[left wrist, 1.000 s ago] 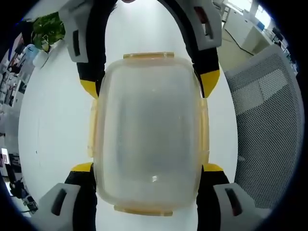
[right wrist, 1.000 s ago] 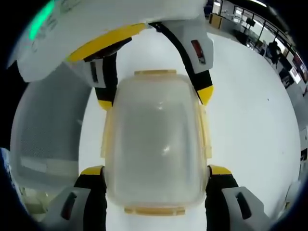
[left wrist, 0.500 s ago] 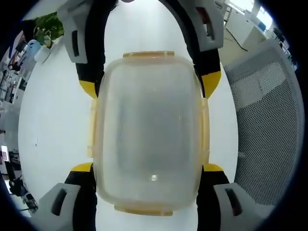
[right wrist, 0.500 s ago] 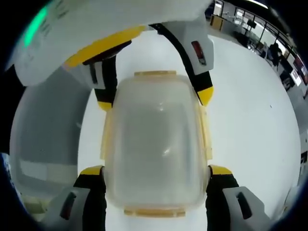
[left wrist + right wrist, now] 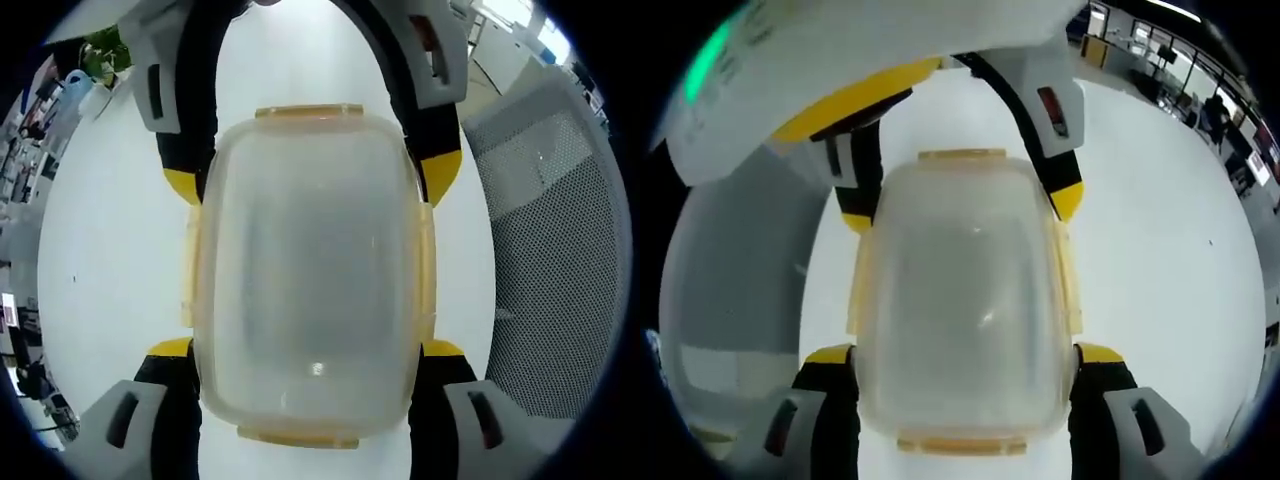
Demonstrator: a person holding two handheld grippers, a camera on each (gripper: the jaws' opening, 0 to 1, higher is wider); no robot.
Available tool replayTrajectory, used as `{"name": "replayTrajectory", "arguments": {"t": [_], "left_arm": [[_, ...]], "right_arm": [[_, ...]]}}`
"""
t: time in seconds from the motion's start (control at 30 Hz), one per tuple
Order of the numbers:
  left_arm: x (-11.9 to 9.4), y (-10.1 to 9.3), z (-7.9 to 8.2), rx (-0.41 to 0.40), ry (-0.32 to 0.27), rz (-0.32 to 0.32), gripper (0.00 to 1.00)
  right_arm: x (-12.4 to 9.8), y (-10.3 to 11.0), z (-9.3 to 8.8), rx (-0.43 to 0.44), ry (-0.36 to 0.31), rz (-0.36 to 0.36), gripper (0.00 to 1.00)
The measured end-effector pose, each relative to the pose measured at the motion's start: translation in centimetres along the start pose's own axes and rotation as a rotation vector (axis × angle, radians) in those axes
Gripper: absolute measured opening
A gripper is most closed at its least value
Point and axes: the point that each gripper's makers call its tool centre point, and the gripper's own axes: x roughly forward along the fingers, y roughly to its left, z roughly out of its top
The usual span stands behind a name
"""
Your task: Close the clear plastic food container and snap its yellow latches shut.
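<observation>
Fingers of left gripper (image 5: 305, 350) and right gripper (image 5: 962, 355) straddle container (image 5: 310, 275) from opposite ends; real clamping unclear; long axis runs between them.

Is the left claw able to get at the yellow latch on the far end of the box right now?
Probably not. The left claw sits around the clear container at its near end, jaws against its sides, and the far latch lies beyond, between the right claw's tips.

white table (image 5: 90, 250) — grey mesh chair (image 5: 545, 260) beside | desks (image 5: 1185, 75) far off
</observation>
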Motion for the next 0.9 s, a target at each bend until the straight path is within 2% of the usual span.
{"name": "replayTrajectory", "arguments": {"t": [0.6, 0.9], "left_arm": [[-0.7, -0.1, -4.6, -0.031, 0.007, 0.003, 0.87], [-1.1, 0.1, -6.2, -0.035, 0.011, 0.002, 0.87]], "right_arm": [[2.1, 0.0, 4.3, -0.020, -0.019, 0.008, 0.89], [2.8, -0.2, 5.9, -0.025, -0.025, 0.009, 0.89]]}}
